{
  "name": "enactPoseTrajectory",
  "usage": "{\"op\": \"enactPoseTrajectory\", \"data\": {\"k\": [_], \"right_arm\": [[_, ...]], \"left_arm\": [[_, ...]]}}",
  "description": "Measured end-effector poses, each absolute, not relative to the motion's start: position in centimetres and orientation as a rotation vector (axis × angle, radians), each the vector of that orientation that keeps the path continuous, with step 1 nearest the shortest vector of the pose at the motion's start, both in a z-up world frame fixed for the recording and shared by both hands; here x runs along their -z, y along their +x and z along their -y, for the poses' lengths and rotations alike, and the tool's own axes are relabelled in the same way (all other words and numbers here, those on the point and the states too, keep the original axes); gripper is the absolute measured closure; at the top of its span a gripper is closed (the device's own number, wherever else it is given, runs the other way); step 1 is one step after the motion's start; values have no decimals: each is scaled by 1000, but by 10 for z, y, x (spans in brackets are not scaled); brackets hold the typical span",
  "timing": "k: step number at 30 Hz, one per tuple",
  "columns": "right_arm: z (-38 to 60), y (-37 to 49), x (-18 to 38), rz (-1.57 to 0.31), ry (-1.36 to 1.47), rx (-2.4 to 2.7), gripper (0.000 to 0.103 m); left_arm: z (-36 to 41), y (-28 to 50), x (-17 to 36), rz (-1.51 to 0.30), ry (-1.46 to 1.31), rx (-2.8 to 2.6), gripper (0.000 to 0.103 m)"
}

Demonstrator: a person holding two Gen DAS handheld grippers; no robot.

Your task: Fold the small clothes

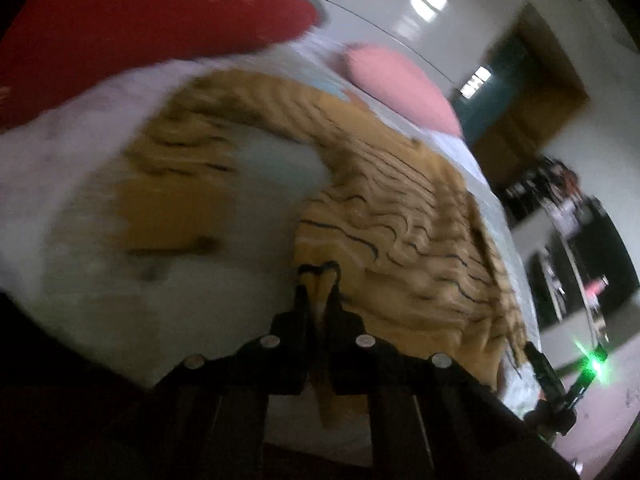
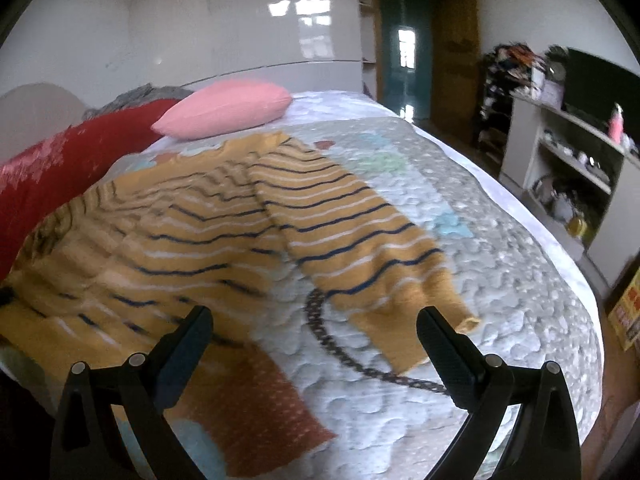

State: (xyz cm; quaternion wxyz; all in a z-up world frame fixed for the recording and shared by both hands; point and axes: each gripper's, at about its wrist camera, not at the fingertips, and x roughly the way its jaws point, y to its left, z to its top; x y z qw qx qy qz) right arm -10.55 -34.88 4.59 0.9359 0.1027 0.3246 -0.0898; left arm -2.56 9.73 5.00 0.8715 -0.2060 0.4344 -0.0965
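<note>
A mustard-yellow sweater with navy and white stripes (image 2: 224, 224) lies spread on the quilted bedspread (image 2: 500, 300). One sleeve (image 2: 360, 240) runs toward the near right. My right gripper (image 2: 314, 320) is open and empty, just above the bed, with the sleeve cuff near its right finger (image 2: 444, 352). In the left wrist view the sweater (image 1: 400, 216) is bunched, and my left gripper (image 1: 319, 280) is shut on a pinched edge of it. The other gripper shows at the right edge (image 1: 560, 380) with a green light.
A pink pillow (image 2: 228, 110) and a red blanket (image 2: 60, 168) lie at the head of the bed. A white shelf unit (image 2: 568, 160) with clutter stands to the right. A doorway (image 2: 408, 52) is at the back.
</note>
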Motion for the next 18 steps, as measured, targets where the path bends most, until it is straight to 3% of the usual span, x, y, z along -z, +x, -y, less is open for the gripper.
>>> {"op": "enactPoseTrajectory", "data": {"k": [7,9,11,13,18], "right_arm": [[367,-97,-39,-694,297,207,0],[363,-96,-40,-696,299,182,0],[358,-94,-39,-698,313,145,0],[348,-89,-35,-720,354,75,0],[310,-68,-16,-798,442,-103,0]], "left_arm": [[-121,-52,-36,-941,-414,123,93],[-122,-55,-32,-949,-427,126,78],[-126,-58,-30,-949,-442,133,70],[-131,-60,-31,-955,-446,137,70],[-114,-62,-38,-955,-423,159,58]]}}
